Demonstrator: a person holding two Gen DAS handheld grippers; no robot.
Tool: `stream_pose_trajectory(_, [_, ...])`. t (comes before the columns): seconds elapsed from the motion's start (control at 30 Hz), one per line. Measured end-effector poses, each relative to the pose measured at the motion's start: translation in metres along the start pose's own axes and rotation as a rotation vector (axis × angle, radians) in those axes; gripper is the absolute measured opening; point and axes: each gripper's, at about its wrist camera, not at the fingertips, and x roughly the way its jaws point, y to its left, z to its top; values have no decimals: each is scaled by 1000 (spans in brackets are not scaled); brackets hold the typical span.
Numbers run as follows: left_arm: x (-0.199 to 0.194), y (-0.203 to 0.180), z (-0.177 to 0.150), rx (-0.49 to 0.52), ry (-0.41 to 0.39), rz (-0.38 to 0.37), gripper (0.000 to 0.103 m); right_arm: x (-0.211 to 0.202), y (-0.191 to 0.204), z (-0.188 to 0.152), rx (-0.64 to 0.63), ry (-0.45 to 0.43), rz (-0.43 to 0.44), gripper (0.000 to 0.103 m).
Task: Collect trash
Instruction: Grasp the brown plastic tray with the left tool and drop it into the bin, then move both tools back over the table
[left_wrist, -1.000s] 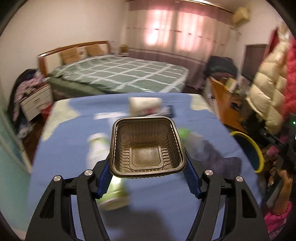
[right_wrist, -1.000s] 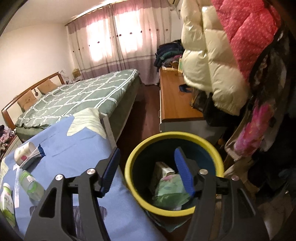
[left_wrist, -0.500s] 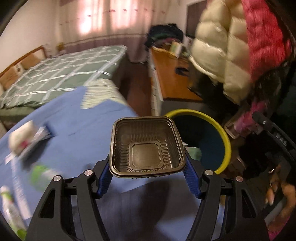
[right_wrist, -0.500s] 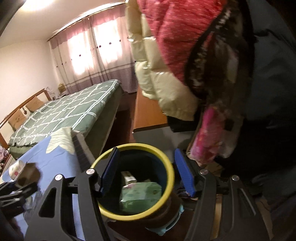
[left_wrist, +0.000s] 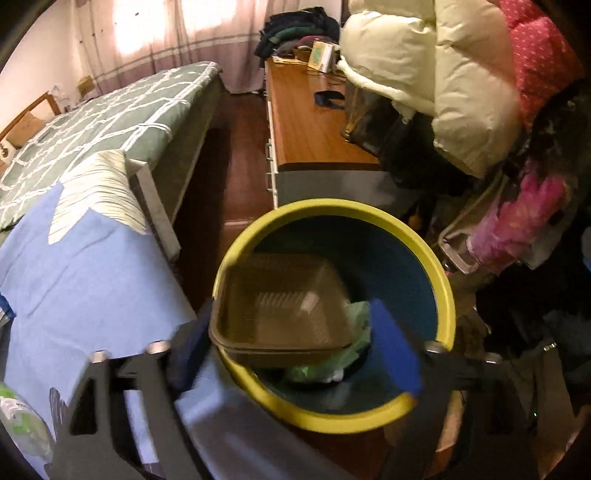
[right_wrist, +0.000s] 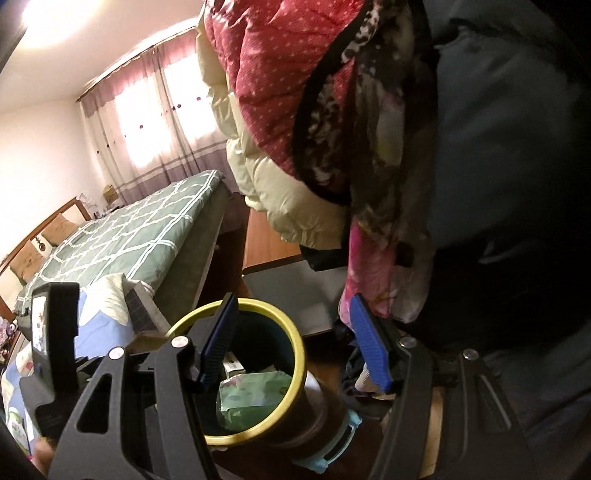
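A brown plastic food tray (left_wrist: 280, 314) hangs tipped over the near-left rim of the yellow-rimmed trash bin (left_wrist: 439, 266), free of the fingers. My left gripper (left_wrist: 291, 354) is open just above the bin, its blue pads spread to either side of the tray. Green wrapper trash (left_wrist: 347, 354) lies in the bin. In the right wrist view the same bin (right_wrist: 299, 354) stands below and left of my right gripper (right_wrist: 295, 347), which is open and empty. Green trash (right_wrist: 255, 398) shows inside it.
A table with a blue cloth (left_wrist: 85, 288) stands left of the bin, with a plastic bottle (left_wrist: 18, 421) at its near-left edge. A wooden cabinet (left_wrist: 314, 125) is behind the bin. Hanging jackets (left_wrist: 461, 85) crowd the right. A green bed (left_wrist: 96, 125) is far left.
My left gripper swung from the table to over the bin, opened, and let go of the brown tray, which now tips into the bin. My right gripper moved up and right.
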Motion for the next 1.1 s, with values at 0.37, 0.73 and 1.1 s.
stream_pose_trajectory(0.37, [-110, 63, -47, -85, -209, 87, 94, 6, 42, -16, -57, 55, 75, 62])
stream_pose_trajectory(0.73, [-232, 206, -143, -309, -408, 273, 95, -4, 164, -58, -256, 139, 271, 62])
stream_pose_trajectory(1.1, [-304, 347, -251, -577, -470, 605, 98, -23, 297, -103, -490, 233, 483, 62])
